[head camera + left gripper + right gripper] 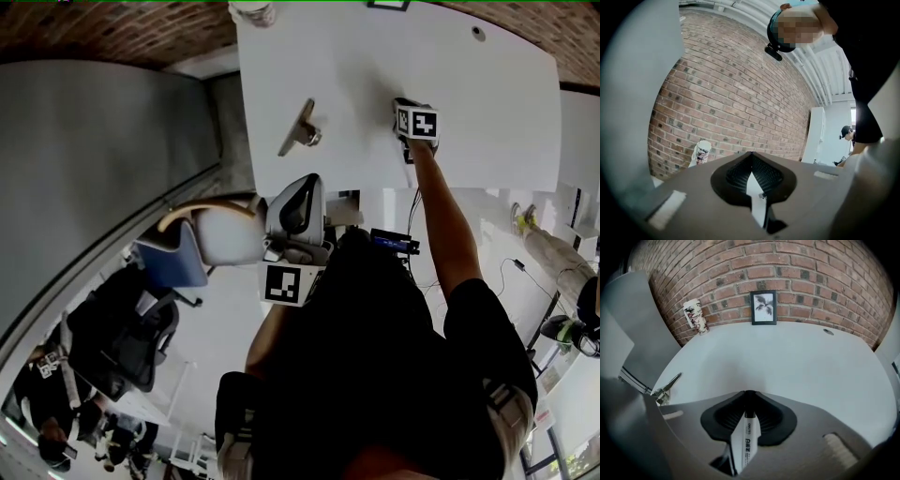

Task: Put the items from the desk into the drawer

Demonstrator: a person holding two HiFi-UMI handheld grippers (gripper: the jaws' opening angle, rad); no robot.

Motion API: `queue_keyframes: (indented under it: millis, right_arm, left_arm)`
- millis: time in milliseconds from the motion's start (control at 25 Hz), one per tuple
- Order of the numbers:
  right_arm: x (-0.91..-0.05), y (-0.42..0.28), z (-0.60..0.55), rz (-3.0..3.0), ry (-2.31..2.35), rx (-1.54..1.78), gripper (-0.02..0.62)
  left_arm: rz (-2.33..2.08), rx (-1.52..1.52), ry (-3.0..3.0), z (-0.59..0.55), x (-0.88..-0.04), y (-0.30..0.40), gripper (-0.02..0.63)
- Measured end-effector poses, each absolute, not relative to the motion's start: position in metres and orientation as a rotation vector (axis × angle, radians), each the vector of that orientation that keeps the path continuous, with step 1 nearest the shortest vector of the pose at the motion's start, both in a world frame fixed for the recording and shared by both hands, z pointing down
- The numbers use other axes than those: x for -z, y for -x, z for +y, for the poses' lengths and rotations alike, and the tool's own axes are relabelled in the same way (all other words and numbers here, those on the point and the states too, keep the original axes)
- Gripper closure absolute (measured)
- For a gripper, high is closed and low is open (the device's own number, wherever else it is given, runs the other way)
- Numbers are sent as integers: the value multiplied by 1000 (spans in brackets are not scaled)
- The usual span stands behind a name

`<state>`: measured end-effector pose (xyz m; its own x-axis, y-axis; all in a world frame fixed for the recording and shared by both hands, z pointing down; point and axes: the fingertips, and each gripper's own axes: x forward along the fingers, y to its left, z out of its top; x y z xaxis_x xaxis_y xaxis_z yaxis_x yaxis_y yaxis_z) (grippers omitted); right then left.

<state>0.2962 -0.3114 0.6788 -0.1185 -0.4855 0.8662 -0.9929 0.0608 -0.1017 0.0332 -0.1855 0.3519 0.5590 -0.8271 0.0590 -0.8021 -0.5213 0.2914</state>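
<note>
Apparently, the task is judged to be at an early stage, since no item can be seen inside a drawer, and the drawer itself cannot be made out in any view.

The right gripper [748, 395] is clenched on a white pen [746, 442]. The dark cap of the pen is pinched between the pads and its printed barrel runs back toward the camera. In the head view this gripper is seen low over the white desk [375, 66], so the pen is judged to be gripped but not yet carried away.

The left gripper [751, 156] is held near the front edge of the desk with its jaw tips closed together. Nothing is clearly grasped by it. A pale patch is seen in the gap behind the tips, and what it is cannot be told.

A metal binder clip [300, 129] is left lying on the desk, well apart from the pen. A patterned cup [695, 315] and a small picture frame [764, 308] are standing at the brick wall, and whether they count as items to be stored cannot be decided. The pen must be brought to the drawer, and the clip at least remains to be collected.
</note>
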Motion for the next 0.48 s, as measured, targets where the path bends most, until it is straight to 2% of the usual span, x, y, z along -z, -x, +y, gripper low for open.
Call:
queue_keyframes:
  millis: [480]
  right_arm:
    - [-632,-296,-281,-1814,-1526,-896,525]
  left_arm:
    - [-1417,153,-2547,-136,-327,-43,597]
